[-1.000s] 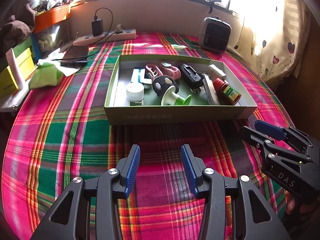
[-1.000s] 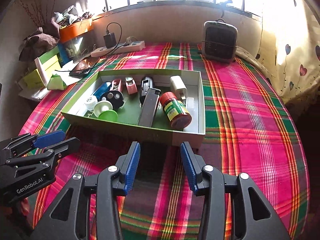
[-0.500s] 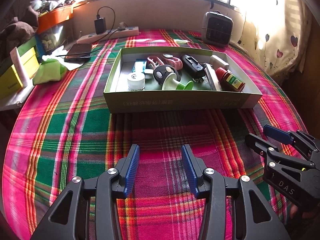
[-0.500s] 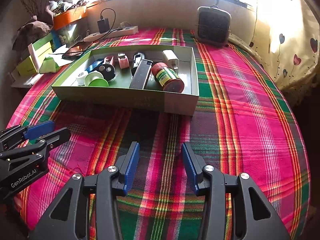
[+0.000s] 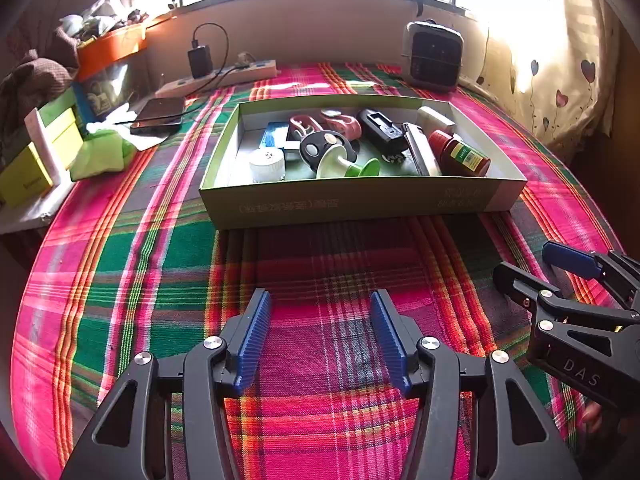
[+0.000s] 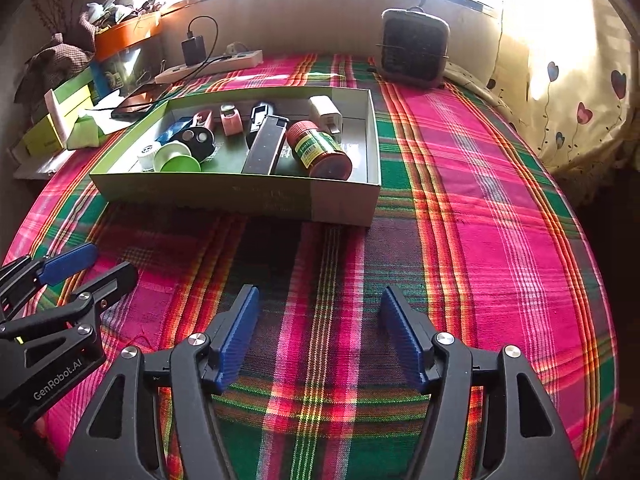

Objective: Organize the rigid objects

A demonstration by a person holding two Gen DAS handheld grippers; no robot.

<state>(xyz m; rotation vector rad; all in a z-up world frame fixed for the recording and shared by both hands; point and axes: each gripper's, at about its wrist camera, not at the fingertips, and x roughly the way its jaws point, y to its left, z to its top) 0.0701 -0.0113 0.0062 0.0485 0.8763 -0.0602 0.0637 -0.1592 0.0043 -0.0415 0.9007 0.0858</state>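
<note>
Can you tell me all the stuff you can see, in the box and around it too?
box: one, green, middle of the plaid cloth
red jar: one, red with a green label, lying at the box's right end
green-and-white spool: one, front middle of the box
white cap: one, white, front left of the box
pink pieces: two, pink, back of the box
small heater: one, dark, back right by the wall
power strip: one, white, back left
phone: one, dark, left of the box
left gripper: black with blue pads, jaws opening, nothing between them
right gripper: same colours, jaws opening, nothing between them
</note>
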